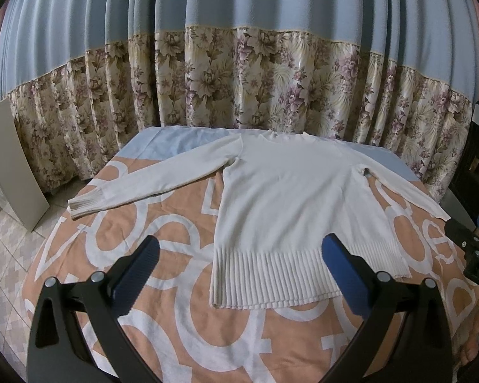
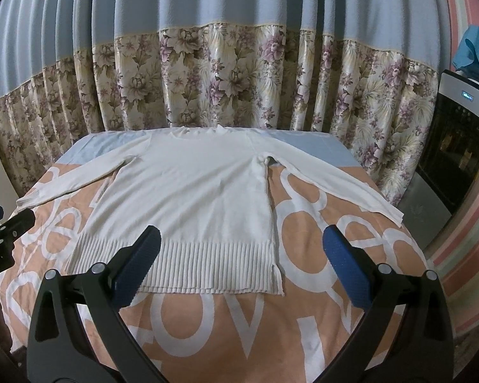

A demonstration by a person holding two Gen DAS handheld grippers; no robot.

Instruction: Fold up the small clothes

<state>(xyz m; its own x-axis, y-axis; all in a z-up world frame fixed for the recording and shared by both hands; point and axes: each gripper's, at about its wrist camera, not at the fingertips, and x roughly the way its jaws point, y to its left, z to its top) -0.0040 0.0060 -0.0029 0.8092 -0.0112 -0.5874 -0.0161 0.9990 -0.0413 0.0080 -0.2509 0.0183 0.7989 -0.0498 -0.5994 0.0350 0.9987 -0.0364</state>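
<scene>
- Surroundings: a pleated curtain, pale blue above and floral beige below, hangs behind the far edge of the table. A grey flat board leans at far left above a tiled floor; a black-and-silver appliance with a small lit display stands at far right, a blue cloth draped on its top.
- Work surface: a peach tablecloth with large white letters covers the table, with a pale blue band along its far side.
- Task item: a white long-sleeved knit sweater with ribbed hem lies flat and unfolded at the table's centre, neck far, hem near, both sleeves spread outward and toward the near side. Nothing lies on it.
- Left gripper: black frame, blue ribbed pads, jaws wide apart and empty, held above the hem without visible contact.
- Right gripper: the same build, jaws wide apart and empty, over the hem's right corner.
- Writing: the cloth letters read in part "OV"; white letters "DA" show on the right gripper's body in the left wrist view.
</scene>
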